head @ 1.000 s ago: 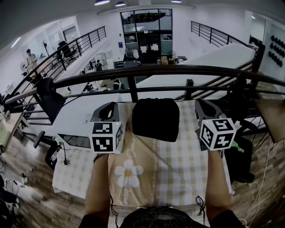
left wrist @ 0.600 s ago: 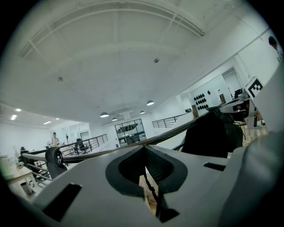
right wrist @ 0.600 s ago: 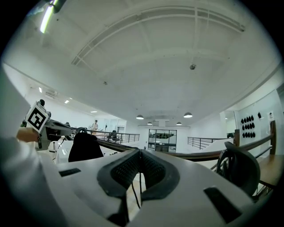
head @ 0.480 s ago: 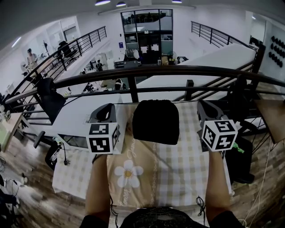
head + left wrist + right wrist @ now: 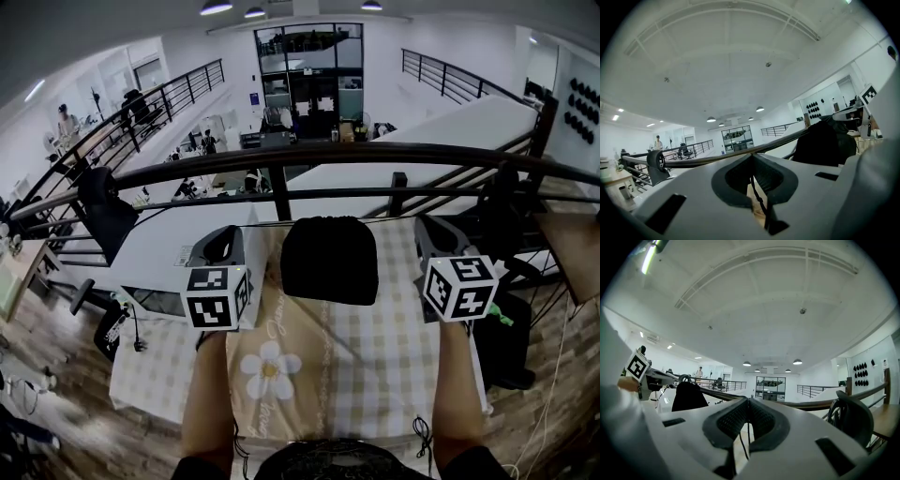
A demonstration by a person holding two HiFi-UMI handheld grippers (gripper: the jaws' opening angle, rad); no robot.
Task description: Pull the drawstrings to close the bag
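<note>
A black drawstring bag (image 5: 330,260) stands upright on the checked tablecloth (image 5: 394,347), between my two grippers. My left gripper (image 5: 228,234) is to its left and my right gripper (image 5: 427,225) to its right, both at the height of the bag's top. In the left gripper view the jaws (image 5: 752,157) are shut on a thin black drawstring (image 5: 759,201), with the bag (image 5: 825,145) off to the right. The right gripper view shows the jaws (image 5: 748,401) shut on the other drawstring (image 5: 742,444), with the bag (image 5: 689,397) to the left. The bag's mouth looks gathered.
A beige cloth with a daisy print (image 5: 270,366) lies on the table in front of the bag. A dark railing (image 5: 281,150) runs just behind the table, with an open hall below it. A black object and a green item (image 5: 500,314) sit at the table's right edge.
Both grippers have shifted slightly toward me, the left one also a little outward. The bag stays between them and both grips hold.
</note>
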